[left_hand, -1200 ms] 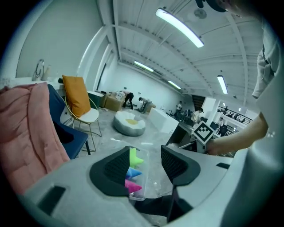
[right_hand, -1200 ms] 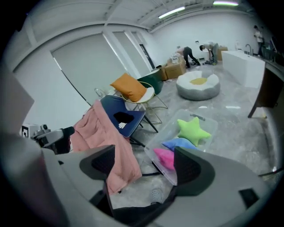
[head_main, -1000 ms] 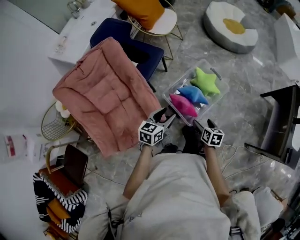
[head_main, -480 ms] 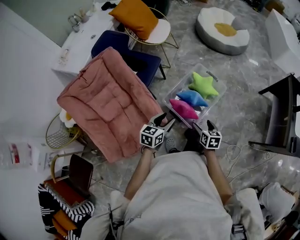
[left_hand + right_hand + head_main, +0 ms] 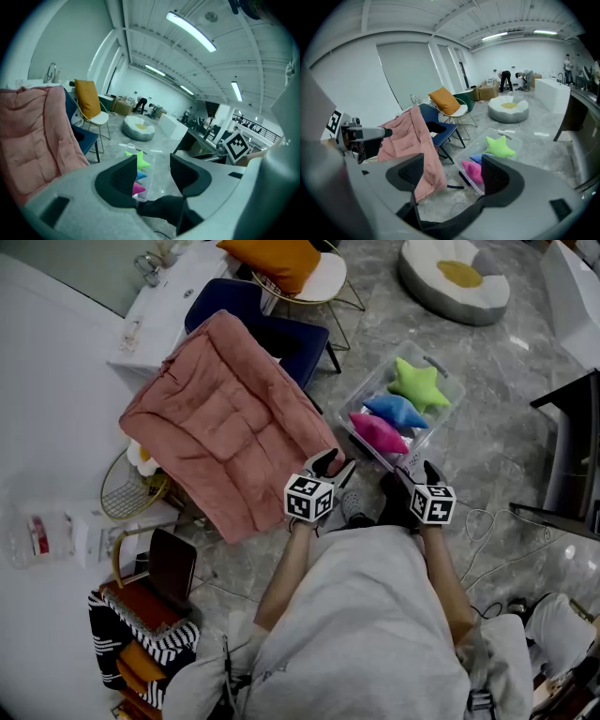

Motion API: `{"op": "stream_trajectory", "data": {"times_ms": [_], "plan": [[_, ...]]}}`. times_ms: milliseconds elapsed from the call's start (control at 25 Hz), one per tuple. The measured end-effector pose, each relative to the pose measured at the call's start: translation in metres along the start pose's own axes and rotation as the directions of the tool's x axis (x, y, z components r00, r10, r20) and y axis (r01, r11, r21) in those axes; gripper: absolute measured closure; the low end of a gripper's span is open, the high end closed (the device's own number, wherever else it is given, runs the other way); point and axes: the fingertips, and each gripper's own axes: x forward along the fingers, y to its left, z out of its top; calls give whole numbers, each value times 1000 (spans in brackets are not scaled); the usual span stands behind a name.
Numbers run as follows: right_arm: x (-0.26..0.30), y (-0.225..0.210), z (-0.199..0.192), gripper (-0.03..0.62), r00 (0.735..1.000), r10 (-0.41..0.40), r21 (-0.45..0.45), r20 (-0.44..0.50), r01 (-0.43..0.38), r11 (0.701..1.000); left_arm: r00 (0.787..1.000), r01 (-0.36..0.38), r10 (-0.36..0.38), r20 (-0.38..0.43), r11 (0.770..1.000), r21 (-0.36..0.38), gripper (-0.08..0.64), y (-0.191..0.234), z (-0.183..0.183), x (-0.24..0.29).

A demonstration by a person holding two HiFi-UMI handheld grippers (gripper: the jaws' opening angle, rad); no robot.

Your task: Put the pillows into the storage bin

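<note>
In the head view the clear storage bin (image 5: 448,381) is sitting on the grey floor in the upper right of the frame, and three pillows are lying inside it in a row: a green star pillow (image 5: 418,383) at the far end, a blue pillow (image 5: 395,410) in the middle and a pink pillow (image 5: 377,431) nearest the person. The left gripper (image 5: 335,465) is hovering at the frame's centre, just below the near end of the bin, with its jaws standing spread and nothing between them; its own view is showing the bin only in the distance through the gap. The right gripper (image 5: 413,474) is hanging beside it to the right, also gaping and empty, though its jaws have just been closing a little. A big pink padded cushion (image 5: 225,423) is draping over a navy chair (image 5: 281,334) in the upper left, beside the bin and apart from both grippers.
</note>
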Motion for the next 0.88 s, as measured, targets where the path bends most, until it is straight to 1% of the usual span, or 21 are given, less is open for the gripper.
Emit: {"op": "stream_trajectory", "data": {"times_ms": [80,240,320,480,600,720,800,880], "plan": [[-2,-2,0,231,1000,-12,-4,4,12,1000,1000,-1,1,9,1000,-4,357,1,1,-2],[-6,-4,0,278,999,-22,19,35,22,1000,1000,-9,9,26,1000,1,357,1,1,-7],[-7,-5,0,324,999,-20,26,48,19,999,1000,-18,17,23,1000,11,362,0,0,-8],[-13,-1,5,379,997,-19,29,79,17,999,998,-51,50,29,999,9,386,4,-3,-20],[-20,2,9,413,996,-1,-21,94,3,1000,993,-96,98,58,995,-39,432,11,-10,-31],[-23,-6,16,461,995,8,-72,98,-1,997,980,-166,176,87,979,-117,494,23,-20,-37],[-25,-12,16,486,996,18,-79,92,-10,997,969,-213,228,95,967,-143,515,27,-24,-42],[-27,-20,18,516,997,21,-80,76,-15,997,960,-244,260,99,958,-151,540,25,-21,-43]]}}
